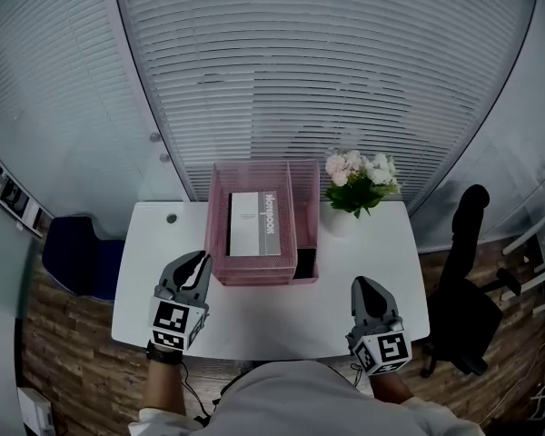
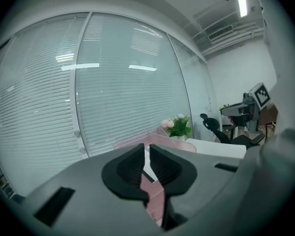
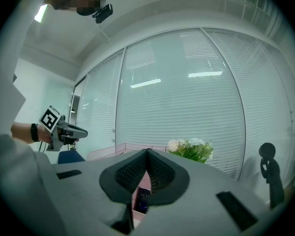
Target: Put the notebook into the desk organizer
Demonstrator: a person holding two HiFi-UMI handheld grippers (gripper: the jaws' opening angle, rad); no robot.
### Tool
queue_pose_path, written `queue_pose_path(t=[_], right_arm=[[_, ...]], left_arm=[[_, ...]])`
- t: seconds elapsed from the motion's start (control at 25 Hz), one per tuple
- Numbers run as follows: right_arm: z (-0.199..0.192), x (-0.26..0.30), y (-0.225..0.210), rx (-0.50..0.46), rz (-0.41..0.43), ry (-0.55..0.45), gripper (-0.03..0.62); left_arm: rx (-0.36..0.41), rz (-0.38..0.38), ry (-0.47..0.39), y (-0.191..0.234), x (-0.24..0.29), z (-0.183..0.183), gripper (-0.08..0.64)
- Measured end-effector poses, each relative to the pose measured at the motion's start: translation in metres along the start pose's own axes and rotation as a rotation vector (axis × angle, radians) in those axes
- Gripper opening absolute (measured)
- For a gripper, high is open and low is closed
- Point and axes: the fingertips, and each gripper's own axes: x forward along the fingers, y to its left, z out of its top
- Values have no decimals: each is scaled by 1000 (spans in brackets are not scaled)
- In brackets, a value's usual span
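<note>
Notebook: the notebook [image 1: 252, 222] lies flat in the top tray of the pink mesh desk organizer [image 1: 220, 189], at the centre of the head view. That is where the task wants it. How it came there, I cannot tell from one moment.
Long axis: it runs up and down the frame, away from me, with the dark title strip along the right edge.
Bearing: the notebook sits up and to the right of the left gripper [image 1: 198, 262], and up and to the left of the right gripper [image 1: 361, 286].
Nearer gripper: the left one is nearer, its tips just beside the organizer's front left corner. The right one hangs well apart, over the lower right of the white bench [image 1: 272, 321].
Left gripper: its jaws stand a narrow slit apart with nothing between them, and pink mesh shows beyond the slit.
Right gripper: its jaws meet at the tips and hold nothing. A phone [image 3: 140, 200] with a lit screen shows beyond them, low in that gripper's view.
Judgement: with the notebook in the tray and both grippers empty, I see nothing left to carry.
Hard to make out: the trays under the notebook are hidden, and I cannot tell whether the left tips touch the mesh. My forearms are cut off at the bottom edge of the frame.
</note>
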Motion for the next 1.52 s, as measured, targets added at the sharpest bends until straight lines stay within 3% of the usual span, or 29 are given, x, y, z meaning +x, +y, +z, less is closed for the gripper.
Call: queue_pose_path(t=[0.64, 1.52], right_arm=[[2, 9, 3, -2, 4, 1, 12], [-4, 21, 12, -8, 32, 7, 12]], left_arm=[[-115, 56, -56, 12, -14, -9, 11], [-143, 73, -53, 19, -17, -25, 9]])
